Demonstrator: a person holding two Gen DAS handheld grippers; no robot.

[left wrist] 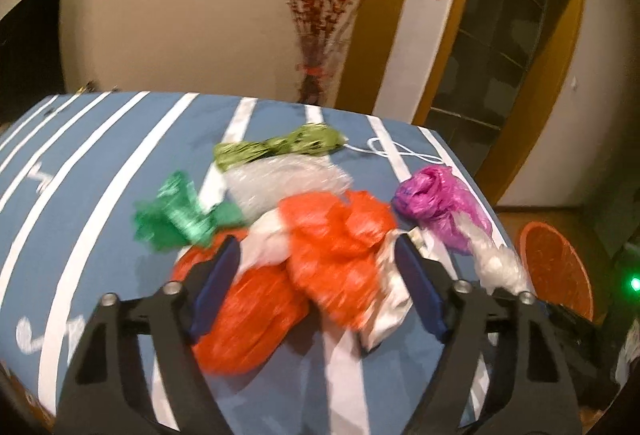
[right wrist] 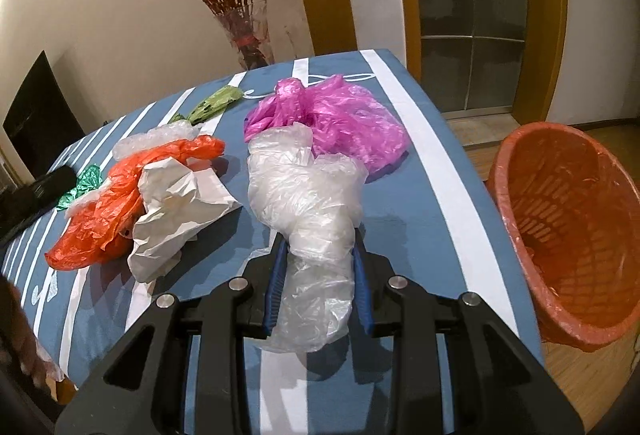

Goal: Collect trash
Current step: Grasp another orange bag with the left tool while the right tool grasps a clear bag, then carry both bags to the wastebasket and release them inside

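While blurred by motion, the left wrist view shows the left claw (left wrist: pixel 316 275) spread wide over the table (left wrist: pixel 100 171), clamping nothing, with the orange plastic bag (left wrist: pixel 320 255) and a crumpled white paper (left wrist: pixel 384 299) lying between its blue pads (left wrist: pixel 218 287); contact with either cannot be told. Beyond those: a dark green wrapper (left wrist: pixel 176 215), a clear bubbled sheet (left wrist: pixel 280 187), an olive green bag (left wrist: pixel 276 147) and a white string (left wrist: pixel 396 151). Off to the right: a magenta bag (left wrist: pixel 436 203) near the table edge, a clear plastic bag (left wrist: pixel 496 263), and the orange basket (left wrist: pixel 556 267) on the floor.

In the right wrist view, the right claw (right wrist: pixel 320 275) clenched on the clear plastic bag (right wrist: pixel 308 203), pads pressing its narrow neck, bulk resting on the striped table (right wrist: pixel 424 171). Just behind, touching it, the magenta bag (right wrist: pixel 332 115). To the left, white paper (right wrist: pixel 180 211) atop the orange plastic bag (right wrist: pixel 104 211). At right, beside the table, the orange basket (right wrist: pixel 568 227), tilted, mouth facing the camera.
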